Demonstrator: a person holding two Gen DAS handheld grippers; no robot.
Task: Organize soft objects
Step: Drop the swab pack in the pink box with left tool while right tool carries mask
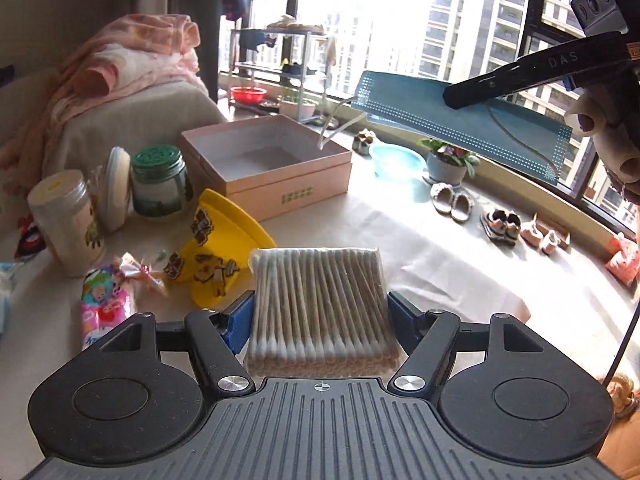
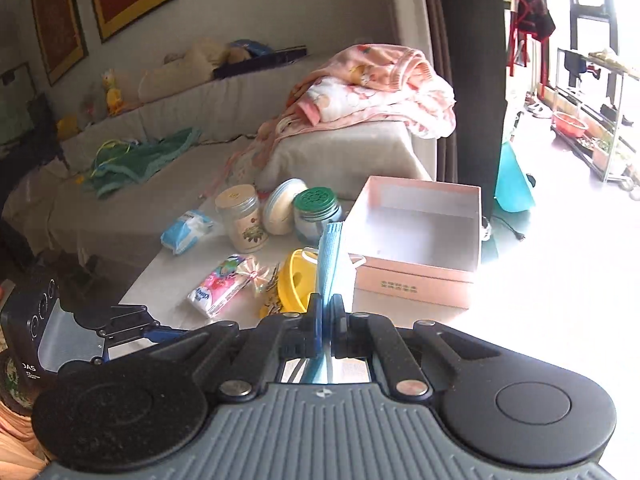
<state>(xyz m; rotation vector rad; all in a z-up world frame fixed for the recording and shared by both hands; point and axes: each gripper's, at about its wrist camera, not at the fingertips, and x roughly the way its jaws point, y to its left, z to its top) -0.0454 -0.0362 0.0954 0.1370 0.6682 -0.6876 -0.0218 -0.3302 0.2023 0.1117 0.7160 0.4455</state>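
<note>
Above the table (image 1: 460,280), the left gripper (image 1: 320,320) clamps a swab pack (image 1: 320,300) between its blue pads (image 1: 240,320), lifted clear of the cloth. Up high on the right, the right gripper (image 2: 328,312) pinches a blue mask (image 1: 460,124) flat in mid-air, one ear loop (image 1: 340,124) dangling over the pink box (image 1: 268,164). The box sits open. Left of it stand two jars (image 1: 160,184), with a yellow lid (image 1: 224,240) and a pink tissue pack (image 1: 104,308) lying in front.
</note>
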